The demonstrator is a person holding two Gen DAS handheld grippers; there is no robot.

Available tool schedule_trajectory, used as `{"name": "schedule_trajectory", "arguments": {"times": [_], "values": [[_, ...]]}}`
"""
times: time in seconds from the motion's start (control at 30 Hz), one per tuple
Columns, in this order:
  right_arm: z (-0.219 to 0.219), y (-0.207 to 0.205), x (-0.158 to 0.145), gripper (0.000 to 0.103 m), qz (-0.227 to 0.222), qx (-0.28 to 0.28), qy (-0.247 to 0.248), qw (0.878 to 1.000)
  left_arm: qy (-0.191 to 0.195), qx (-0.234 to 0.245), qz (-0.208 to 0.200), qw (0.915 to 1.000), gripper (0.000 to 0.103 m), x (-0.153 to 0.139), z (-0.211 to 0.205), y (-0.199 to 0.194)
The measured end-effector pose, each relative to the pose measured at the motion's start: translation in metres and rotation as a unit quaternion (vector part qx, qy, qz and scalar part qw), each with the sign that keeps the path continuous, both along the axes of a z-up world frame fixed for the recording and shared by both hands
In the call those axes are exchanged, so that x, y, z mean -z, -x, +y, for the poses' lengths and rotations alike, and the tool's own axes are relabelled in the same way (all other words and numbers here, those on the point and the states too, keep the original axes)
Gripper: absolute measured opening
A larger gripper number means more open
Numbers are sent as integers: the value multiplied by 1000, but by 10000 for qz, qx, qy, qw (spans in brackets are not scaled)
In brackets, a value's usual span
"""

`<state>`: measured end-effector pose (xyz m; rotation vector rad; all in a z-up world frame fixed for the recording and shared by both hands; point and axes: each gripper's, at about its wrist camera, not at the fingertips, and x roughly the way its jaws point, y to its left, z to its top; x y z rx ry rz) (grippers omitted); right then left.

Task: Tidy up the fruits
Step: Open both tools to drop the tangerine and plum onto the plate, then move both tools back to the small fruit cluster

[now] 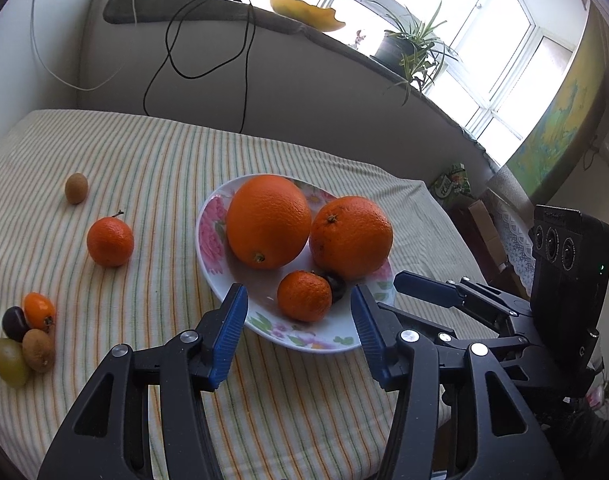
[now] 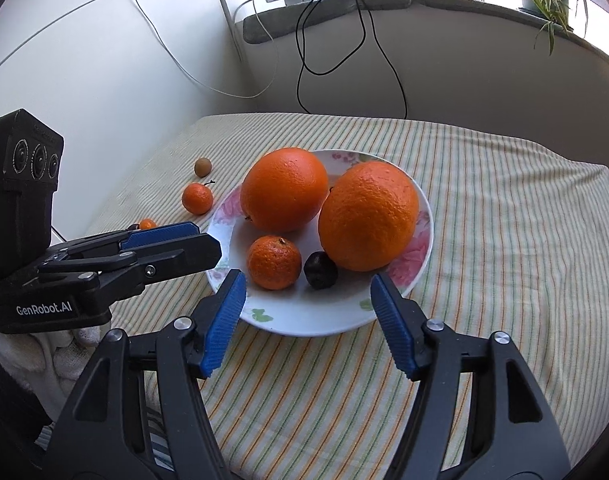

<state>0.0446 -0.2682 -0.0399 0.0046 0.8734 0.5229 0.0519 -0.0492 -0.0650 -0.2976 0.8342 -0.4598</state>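
Two empty, parted grippers, left and right, beside the plate (loose tangerine well apart).

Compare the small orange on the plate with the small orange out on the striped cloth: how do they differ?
The small orange on the plate sits beside a dark fruit; the small orange on the cloth lies alone. The cloth one shows a thin stem; the plate one does not. Both are round, orange and similar in size.
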Motion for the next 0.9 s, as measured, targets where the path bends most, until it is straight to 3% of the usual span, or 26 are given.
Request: {"name": "schedule_trajectory", "arguments": {"times": [0.4,0.9], "values": [[18,6,-9,68,-149,-161,104,9997,-49,-182,-176,9997,53,-7,17,11],[61,12,-14,68,-278,-567,164,9979,-356,-777,-250,9960,53,0,74,39]]}}
